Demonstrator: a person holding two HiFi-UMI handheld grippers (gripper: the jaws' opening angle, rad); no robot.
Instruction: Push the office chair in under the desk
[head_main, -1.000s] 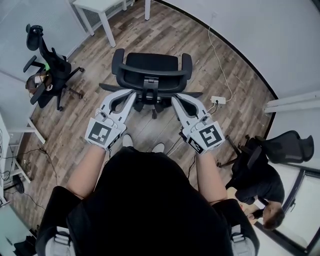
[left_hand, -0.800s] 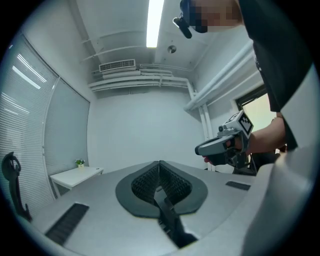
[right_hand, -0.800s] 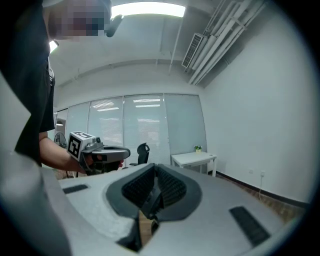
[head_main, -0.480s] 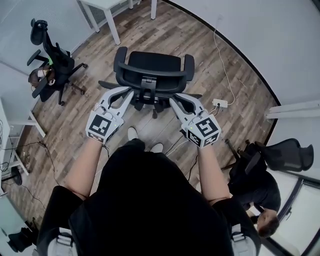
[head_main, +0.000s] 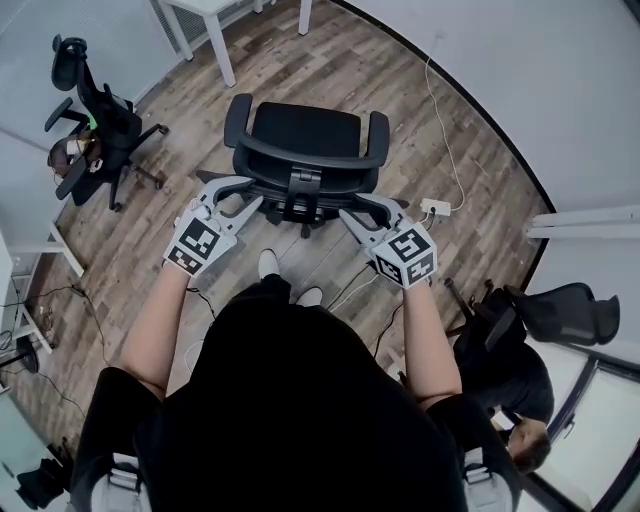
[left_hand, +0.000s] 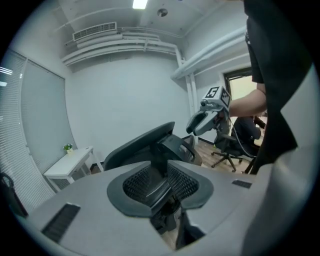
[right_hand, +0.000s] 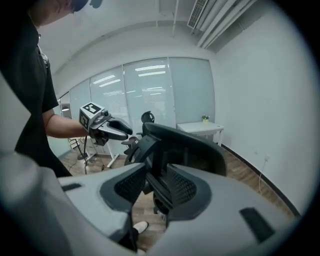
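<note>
Black is the office chair (head_main: 300, 140) you must push. It sits in the upper middle of the head view, with its back toward you. You can count three chairs: this one, a second chair (head_main: 100, 125) at the upper left and a third chair (head_main: 562, 312) at the lower right. You hold two grippers, and one white counter (head_main: 200, 8) stands at the top edge. Brown wood floor (head_main: 330, 60) lies bare between the chair and the counter. A grey wall (head_main: 520, 80) curves round the upper right, and one power strip (head_main: 433, 207) lies just right of the chair. Your left gripper (head_main: 245, 195) and right gripper (head_main: 358, 206) hang just behind the chair's back, one at each side. Both sets of jaws stand apart and have just been opening. In each gripper view the chair's back shows in the gap, but the pads press on nothing.
</note>
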